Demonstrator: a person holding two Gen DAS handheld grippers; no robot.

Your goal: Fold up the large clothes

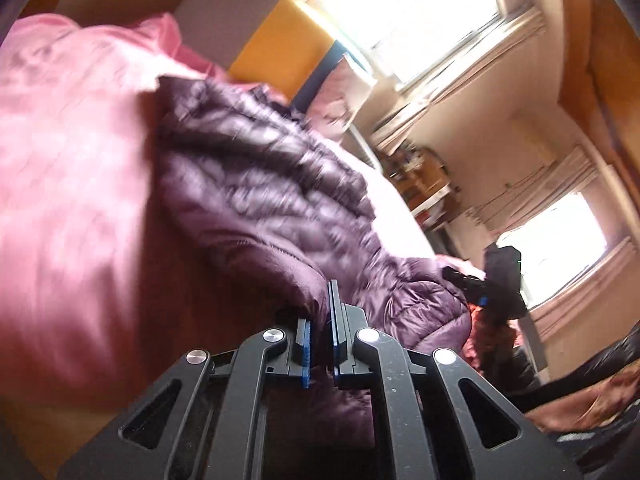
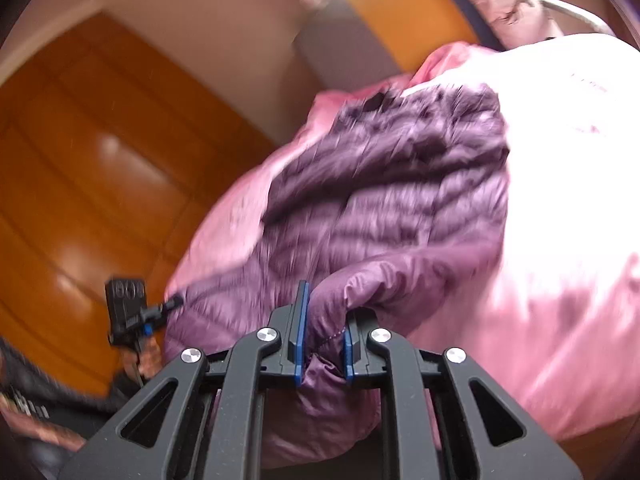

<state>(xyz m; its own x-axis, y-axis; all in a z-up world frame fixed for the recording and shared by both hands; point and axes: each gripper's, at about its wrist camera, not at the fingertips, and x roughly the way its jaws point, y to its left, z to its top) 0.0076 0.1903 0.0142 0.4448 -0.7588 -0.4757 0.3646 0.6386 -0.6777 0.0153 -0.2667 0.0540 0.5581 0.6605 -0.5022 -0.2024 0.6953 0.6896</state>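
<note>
Between each hand-held gripper's [image 1: 320, 320] [image 2: 324, 320] pinching pads bunches the purple jacket [image 2: 400, 184].

Purple quilted puffer jacket [image 2: 392, 184] lies spread on pink bedding, near edge bunched, lifted.

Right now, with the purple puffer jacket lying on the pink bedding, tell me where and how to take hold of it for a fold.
Grip the purple puffer jacket by its near hem edge, one corner per side, coming from the near side of the pink bedding. The quilted body is bulky, while the hem bunches thin enough to pinch. Both already do so: the right hand-held gripper and the left hand-held gripper are shut on it.
</note>
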